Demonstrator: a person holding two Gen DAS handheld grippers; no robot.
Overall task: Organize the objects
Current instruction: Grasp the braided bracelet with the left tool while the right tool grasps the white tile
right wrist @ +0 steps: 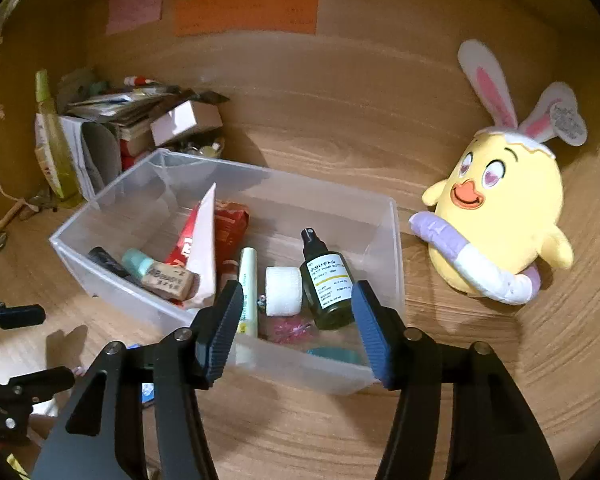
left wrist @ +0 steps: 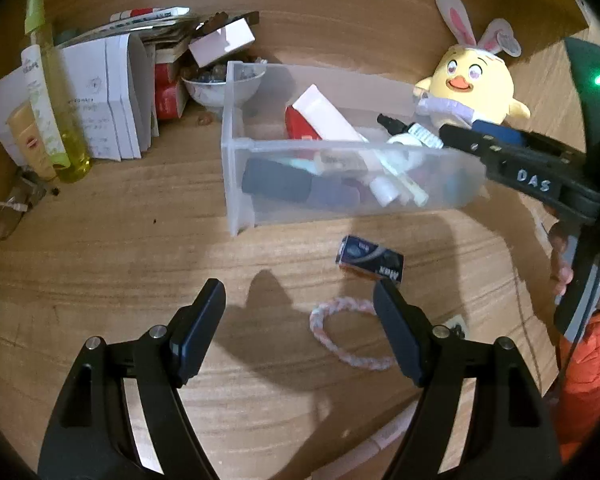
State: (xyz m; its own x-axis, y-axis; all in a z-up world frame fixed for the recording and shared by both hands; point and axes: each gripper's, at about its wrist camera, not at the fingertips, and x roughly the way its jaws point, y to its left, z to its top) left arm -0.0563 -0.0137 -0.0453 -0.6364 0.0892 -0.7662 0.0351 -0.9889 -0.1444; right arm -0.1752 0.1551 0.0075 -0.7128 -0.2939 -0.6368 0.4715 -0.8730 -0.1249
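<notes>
The left tool (left wrist: 298, 330) gapes wide and empty above the bench (left wrist: 100, 264); the pink ring (left wrist: 346, 332) lies just inside its right finger, the small box (left wrist: 370, 260) beyond; centre over one before closing. The right tool (right wrist: 296, 328) hangs half open, holding nothing, over the bin (right wrist: 396, 240); lift it clear.

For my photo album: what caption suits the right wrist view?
Open right claw hovers over a clear bin of toiletries beside a yellow chick plush.
</notes>
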